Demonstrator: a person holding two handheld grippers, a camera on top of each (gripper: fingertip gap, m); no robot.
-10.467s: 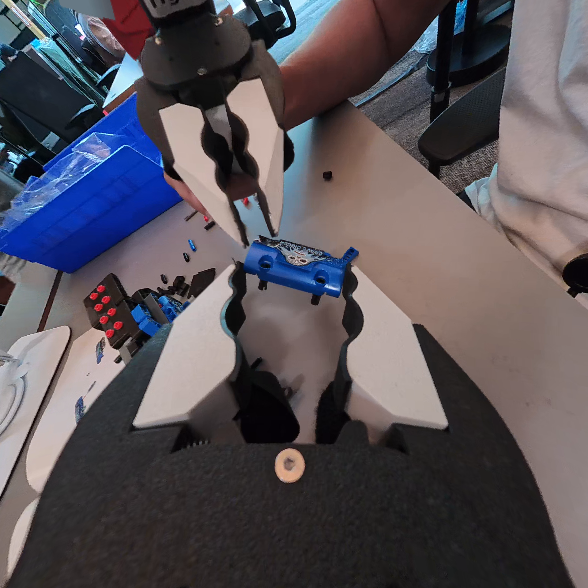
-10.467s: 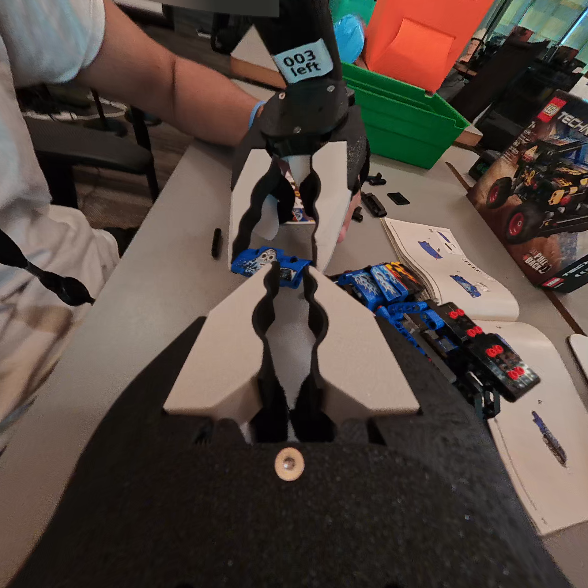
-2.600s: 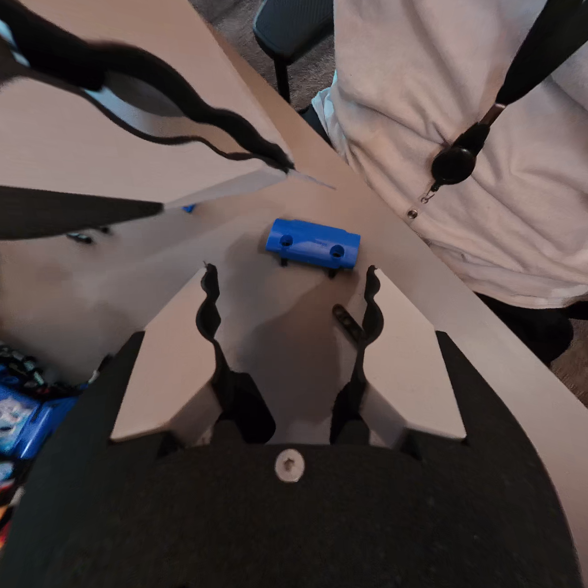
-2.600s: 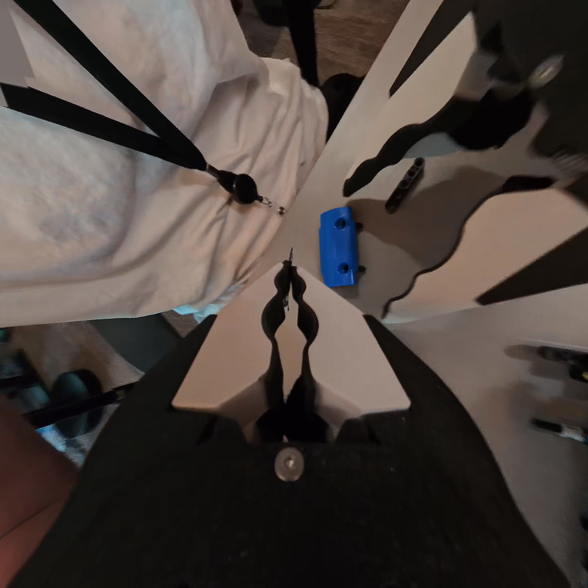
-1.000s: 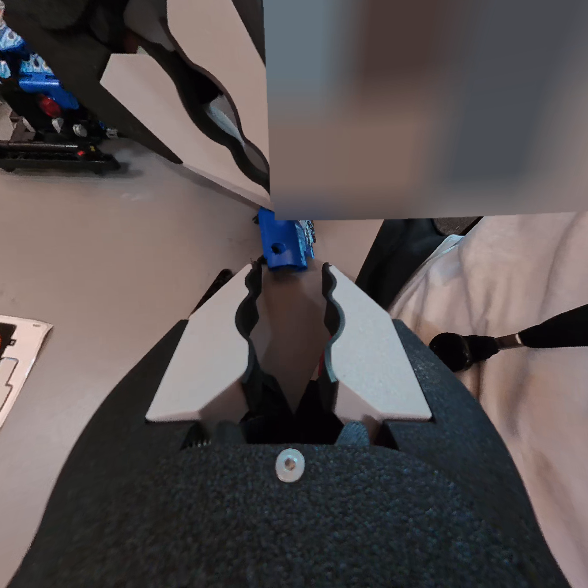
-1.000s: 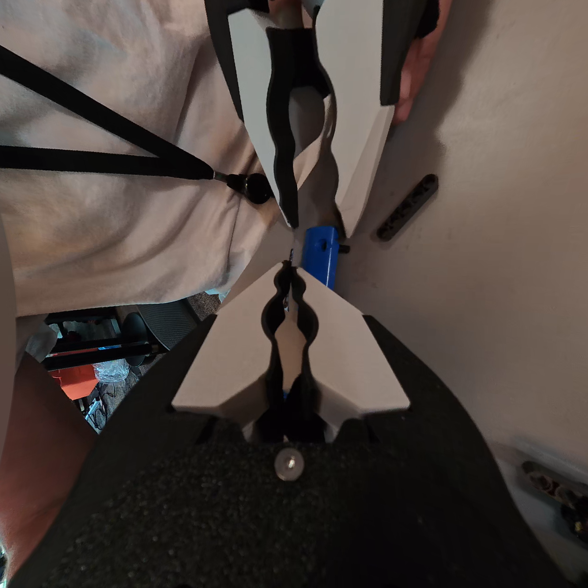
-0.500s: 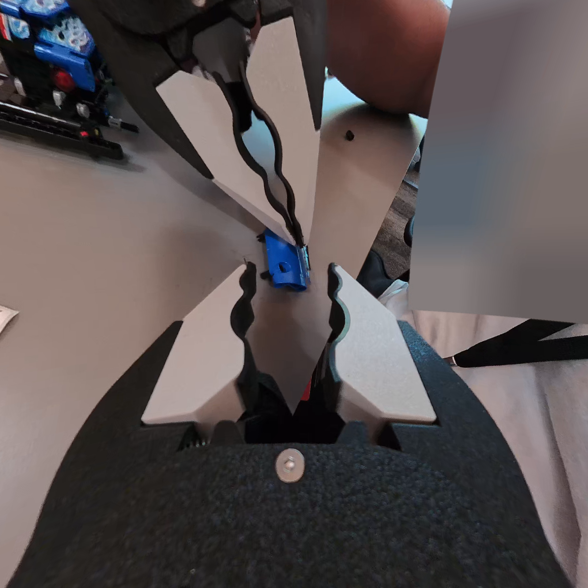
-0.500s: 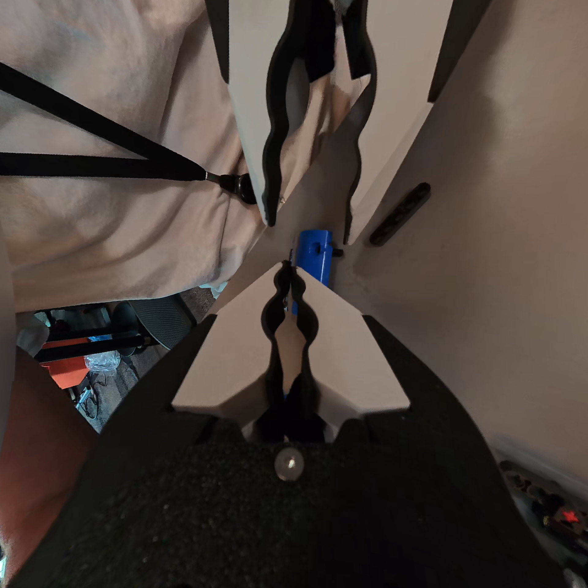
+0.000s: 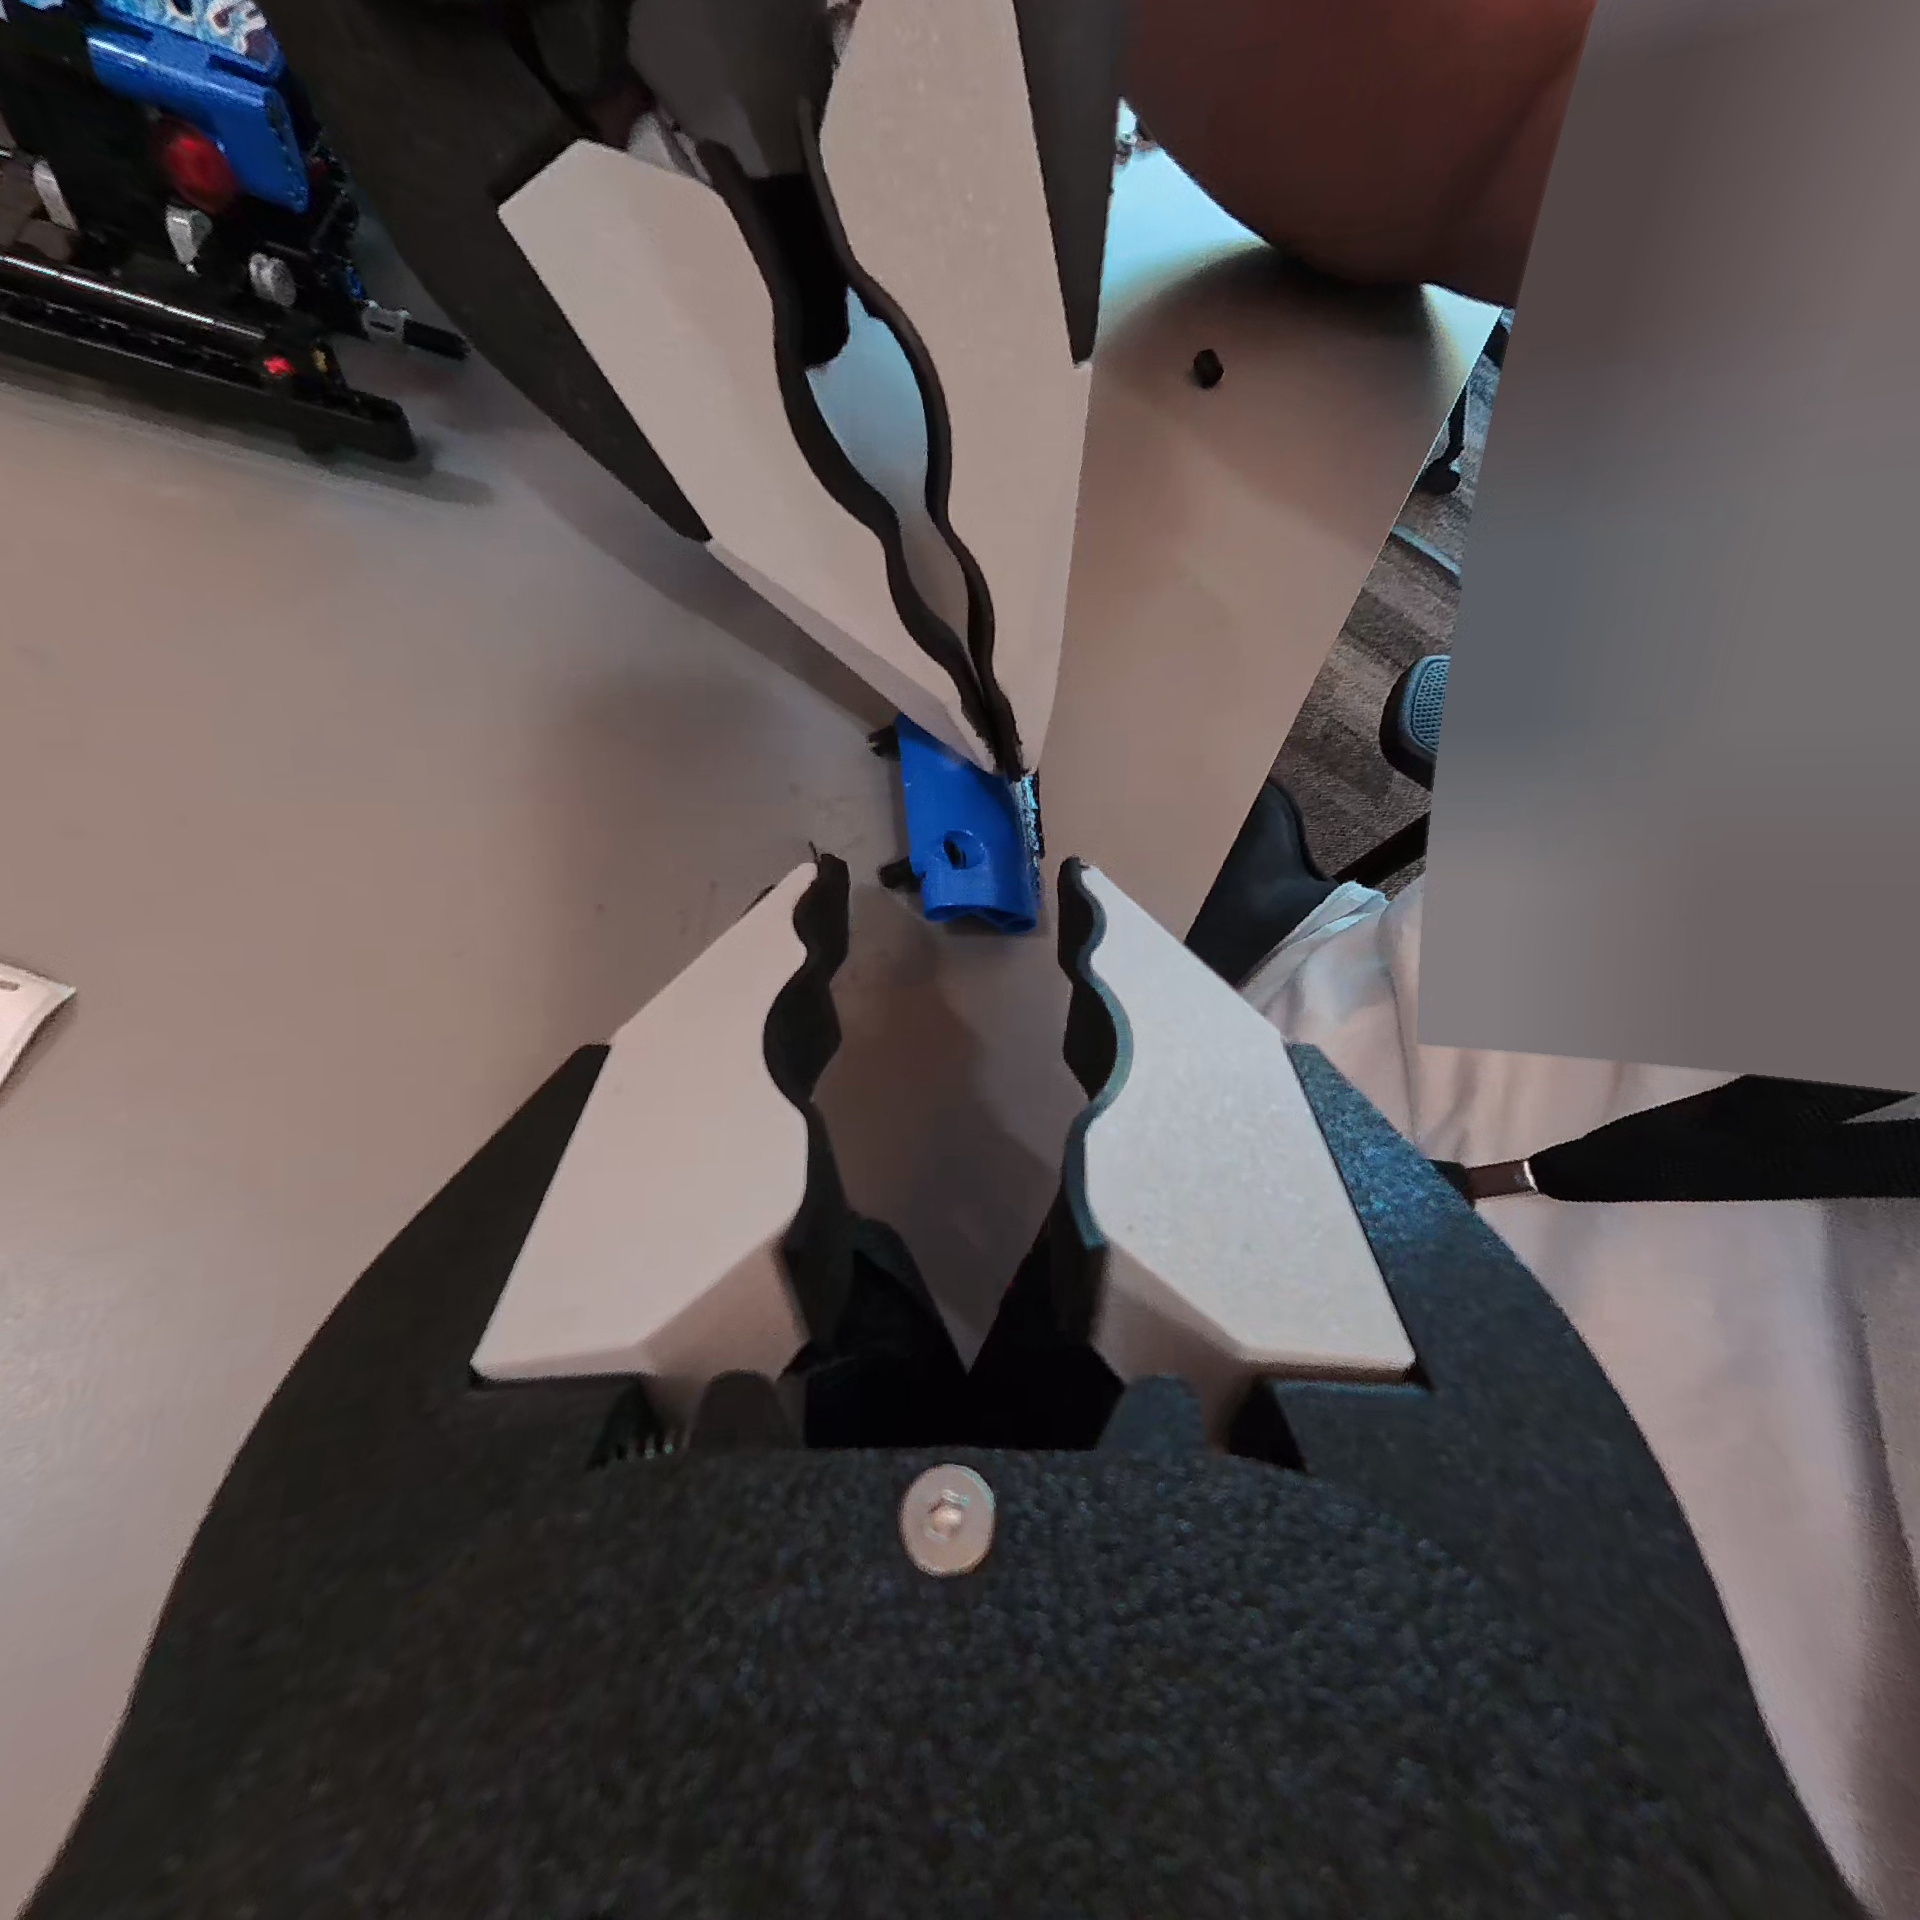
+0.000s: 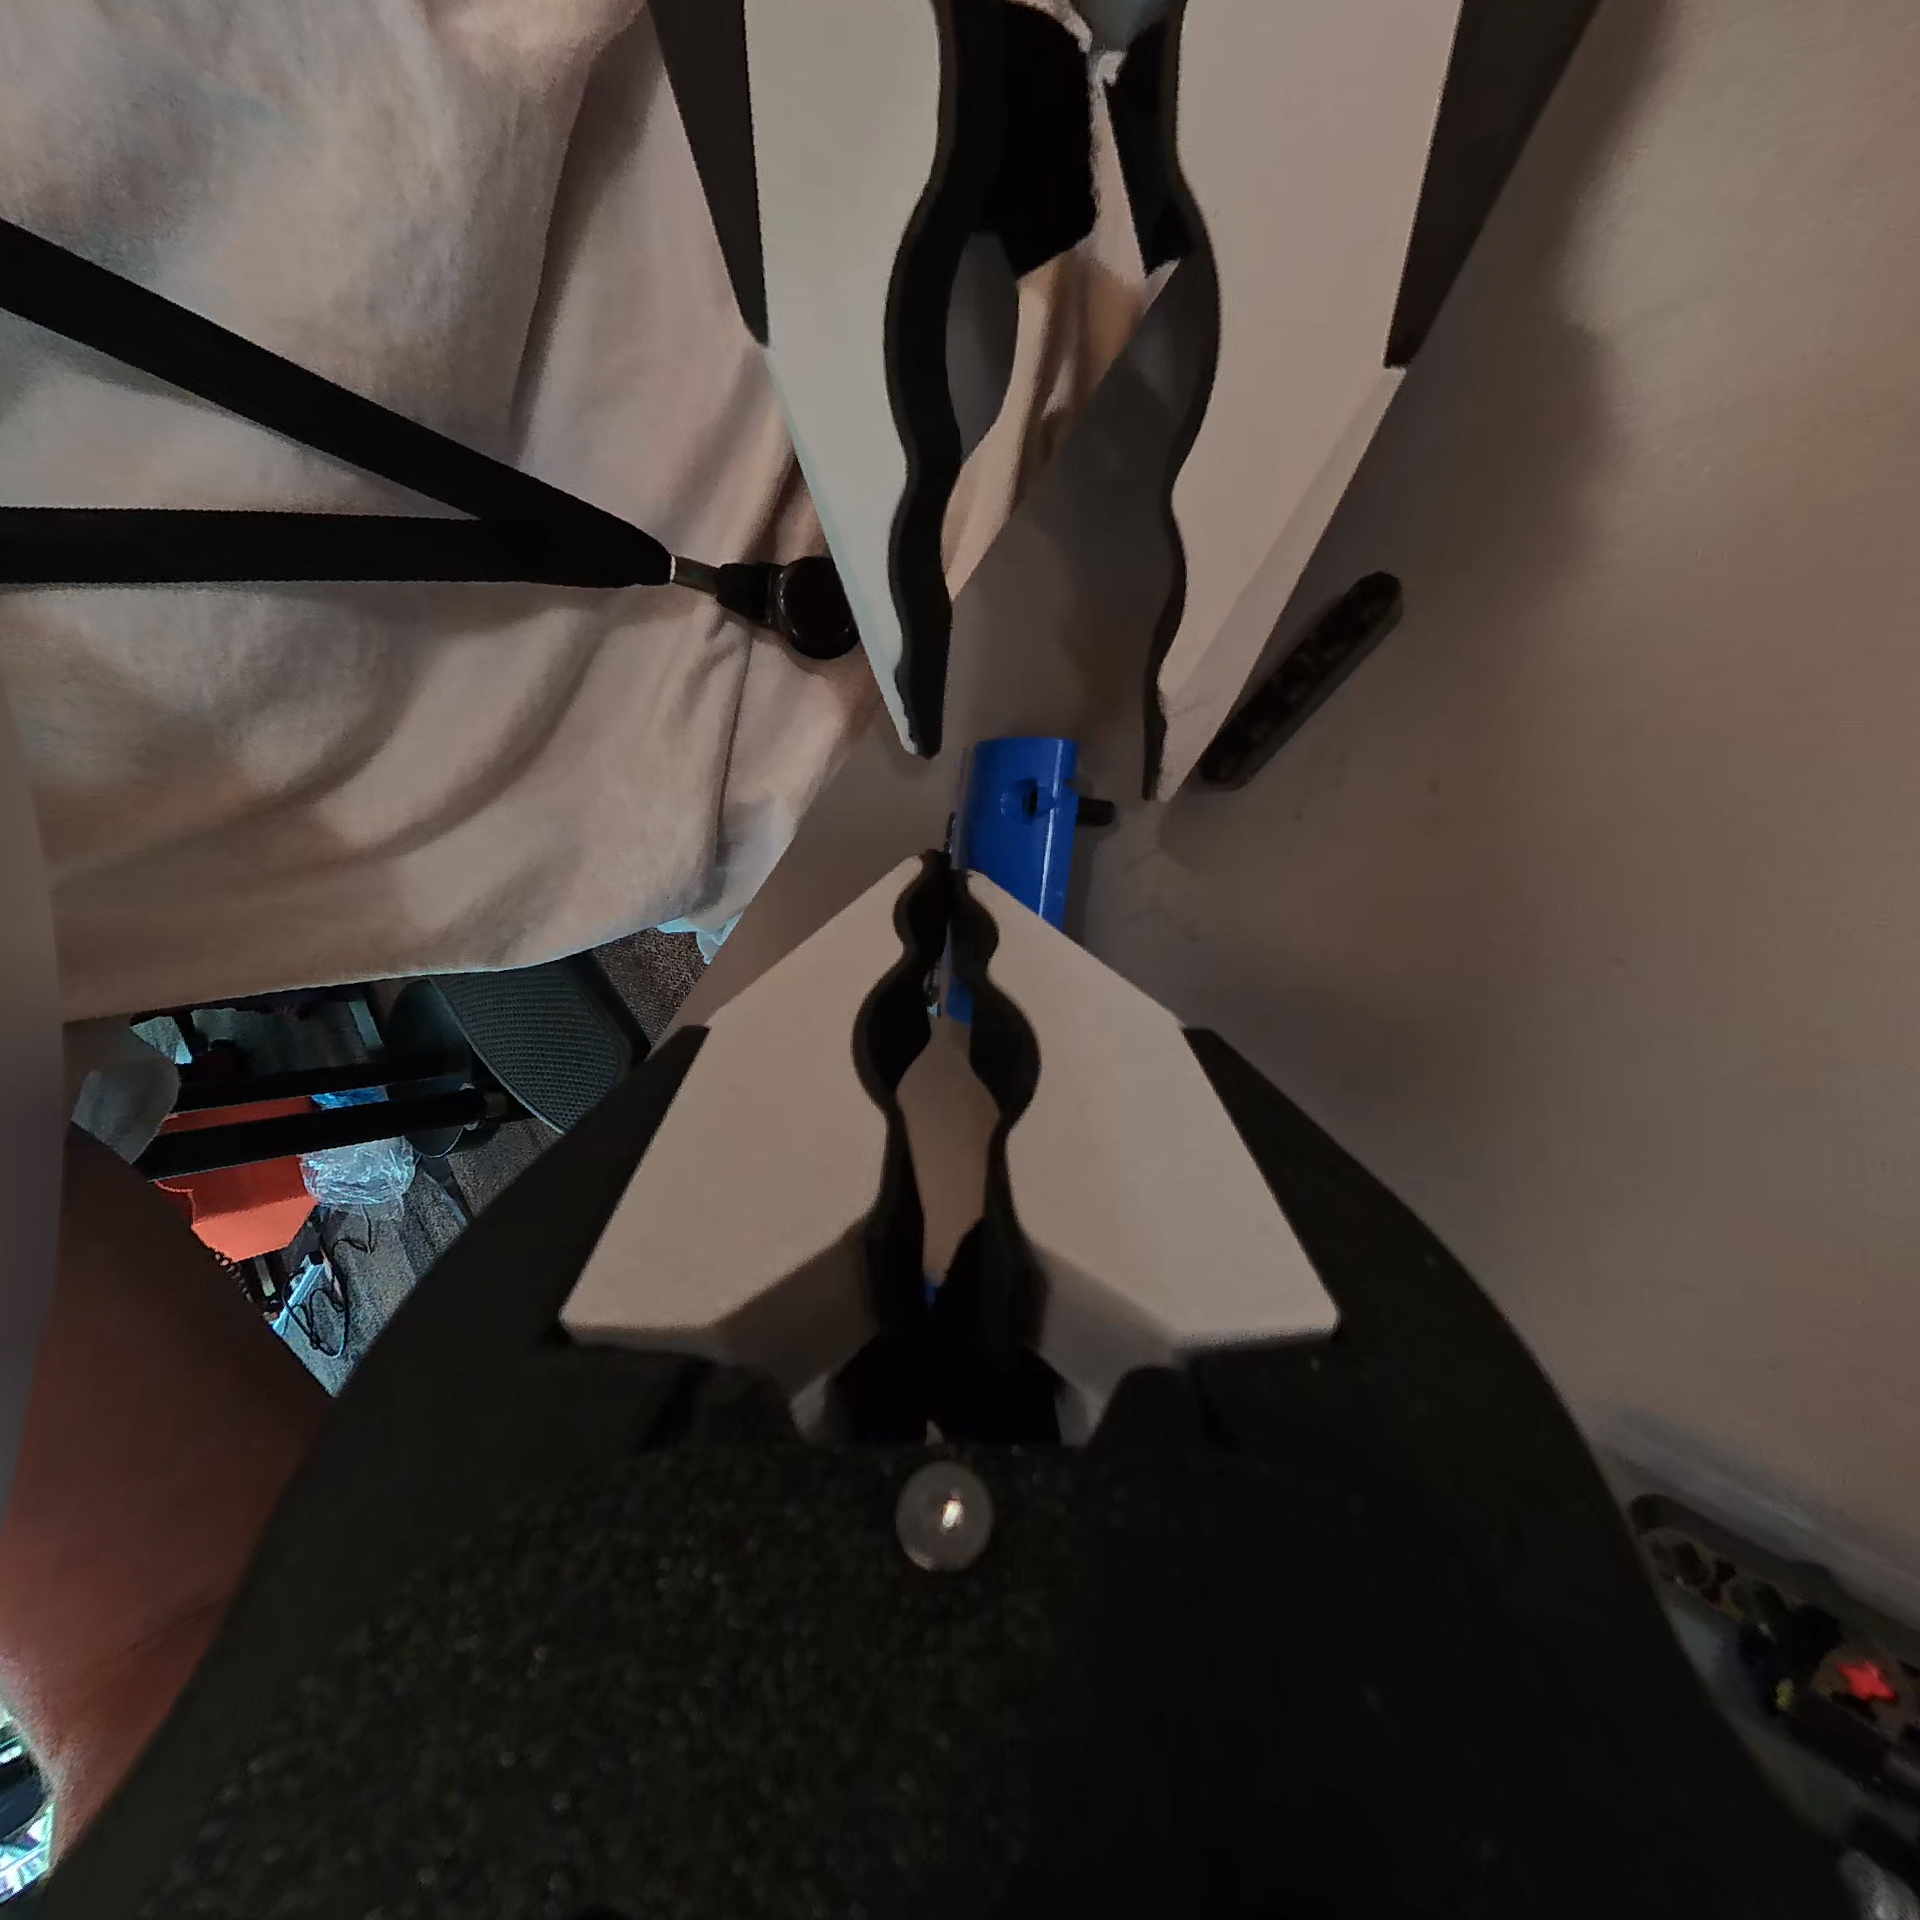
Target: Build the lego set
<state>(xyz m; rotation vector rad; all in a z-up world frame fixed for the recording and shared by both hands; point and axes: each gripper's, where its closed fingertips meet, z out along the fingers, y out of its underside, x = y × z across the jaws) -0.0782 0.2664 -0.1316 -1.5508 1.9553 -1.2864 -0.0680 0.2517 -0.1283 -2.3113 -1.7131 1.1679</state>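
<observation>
A small blue Lego piece (image 9: 961,842) with black pins lies on the grey table near its edge. My left gripper (image 9: 951,883) is open, with its tips on either side of the piece's near end and not gripping it. My right gripper (image 10: 940,873) is shut on a thin sticker (image 9: 1029,810) and holds it against the piece's long edge. The blue piece also shows in the right wrist view (image 10: 1023,821), between the left gripper's open fingers (image 10: 1169,727). In the left wrist view the right gripper (image 9: 1003,743) comes down from above.
The partly built blue and black vehicle (image 9: 197,156) stands at the far left. A loose black beam (image 10: 1299,675) lies beside the left gripper. A small black pin (image 9: 1205,366) lies farther off. The table edge and a person's white shirt (image 10: 416,675) are close by. Less than 4 cm separates the two grippers' tips.
My left gripper has opened wider around the blue piece's end. My right gripper stays shut with the sticker at the piece's edge.
</observation>
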